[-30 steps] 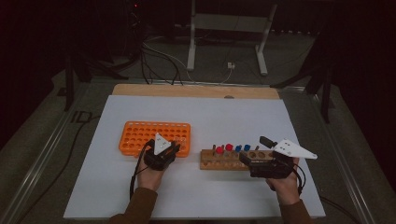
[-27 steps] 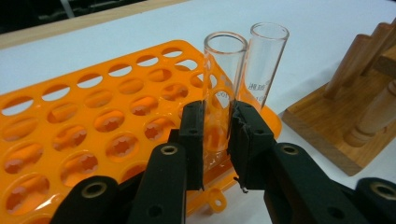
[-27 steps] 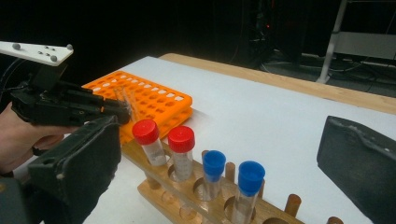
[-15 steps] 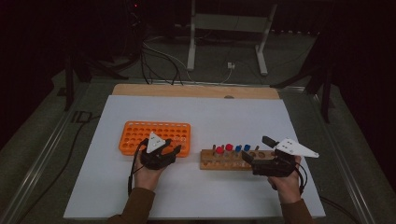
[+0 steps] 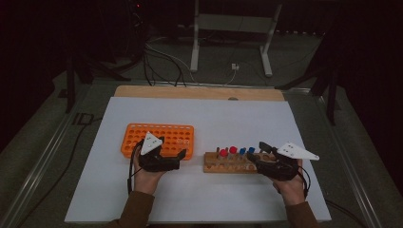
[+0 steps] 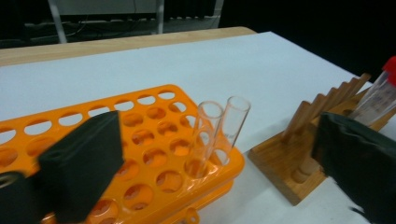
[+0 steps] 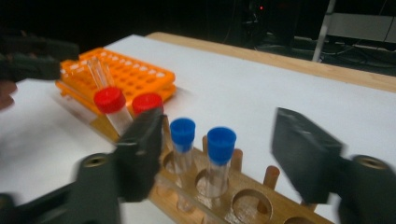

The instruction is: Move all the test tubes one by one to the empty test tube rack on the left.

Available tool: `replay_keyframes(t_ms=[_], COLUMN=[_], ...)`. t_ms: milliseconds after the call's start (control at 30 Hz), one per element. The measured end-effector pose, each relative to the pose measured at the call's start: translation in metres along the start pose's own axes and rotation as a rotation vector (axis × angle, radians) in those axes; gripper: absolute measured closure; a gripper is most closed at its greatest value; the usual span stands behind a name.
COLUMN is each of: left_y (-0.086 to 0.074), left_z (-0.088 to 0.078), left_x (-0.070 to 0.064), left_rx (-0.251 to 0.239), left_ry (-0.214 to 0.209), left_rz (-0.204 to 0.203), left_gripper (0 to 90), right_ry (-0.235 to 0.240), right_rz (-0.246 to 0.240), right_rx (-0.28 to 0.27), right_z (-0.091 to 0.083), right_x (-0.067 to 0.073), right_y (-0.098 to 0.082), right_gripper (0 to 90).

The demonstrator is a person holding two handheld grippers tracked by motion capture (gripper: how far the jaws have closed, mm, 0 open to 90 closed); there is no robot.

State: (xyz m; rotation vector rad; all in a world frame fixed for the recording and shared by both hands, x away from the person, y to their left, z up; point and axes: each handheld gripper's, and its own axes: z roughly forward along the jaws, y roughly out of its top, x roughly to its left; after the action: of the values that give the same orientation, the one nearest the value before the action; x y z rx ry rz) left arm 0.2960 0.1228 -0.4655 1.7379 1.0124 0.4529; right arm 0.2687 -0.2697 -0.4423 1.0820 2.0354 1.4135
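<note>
A white sheet [image 5: 204, 118] covers most of the table, with a strip of bare wood [image 5: 199, 92] along its twelve o'clock edge. On the sheet, toward nine o'clock from its middle, lies the orange tube rack [image 5: 164, 135]; a wooden rack [image 5: 228, 164] sits well apart from it toward four o'clock. In the wooden rack stand two red-capped tubes [image 7: 112, 105] and two blue-capped tubes [image 7: 219, 144], the blue pair on the three o'clock side of the red pair in the high view. Two clear, uncapped glass tubes [image 6: 219, 130] stand side by side, touching, in holes at the orange rack's corner nearest the wooden rack. The left gripper [image 5: 166, 154] hovers at the six o'clock edge of the orange rack; its jaws have just been opening and stand wide, with the glass tubes between them but untouched in the left gripper view. The right gripper [image 5: 263, 154] sits at the three o'clock end of the wooden rack; its jaws have just been closing and stand at a middling gap, either side of the blue-capped tubes without pressing on them.
</note>
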Motion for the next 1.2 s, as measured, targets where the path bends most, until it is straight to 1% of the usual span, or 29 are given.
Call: replay_keyframes(t_ms=[67, 200, 300, 500, 633, 867, 1200], left_y=[0.002, 0.005, 0.006, 0.007, 0.008, 0.008, 0.008], left_z=[-0.002, -0.006, -0.008, -0.008, -0.008, -0.007, -0.006], left_x=[-0.001, -0.002, -0.002, -0.003, -0.004, -0.005, -0.006], left_rx=[-0.012, -0.029, -0.038, -0.039, -0.042, -0.046, -0.041], left_ry=[-0.009, -0.014, -0.020, -0.026, -0.030, -0.029, -0.035], left_rz=[-0.003, -0.006, -0.012, -0.025, -0.029, -0.030, -0.029], left_gripper=[0.7, 0.6, 0.6, 0.6, 0.6, 0.6, 0.6], right_ry=[0.002, 0.003, 0.005, 0.005, 0.009, 0.009, 0.001], right_rz=[-0.005, -0.012, -0.015, -0.016, -0.025, -0.038, -0.028], right_rx=[0.009, 0.039, 0.058, 0.064, 0.063, 0.085, 0.076], right_z=[0.002, 0.008, 0.012, 0.018, 0.019, 0.023, 0.023], right_x=[0.000, -0.001, -0.002, -0.003, -0.002, 0.001, 0.000], right_y=[-0.002, -0.007, -0.010, -0.015, -0.015, -0.018, -0.018], right_gripper=[46.2, 56.0, 60.7, 69.1, 71.9, 75.1, 76.2])
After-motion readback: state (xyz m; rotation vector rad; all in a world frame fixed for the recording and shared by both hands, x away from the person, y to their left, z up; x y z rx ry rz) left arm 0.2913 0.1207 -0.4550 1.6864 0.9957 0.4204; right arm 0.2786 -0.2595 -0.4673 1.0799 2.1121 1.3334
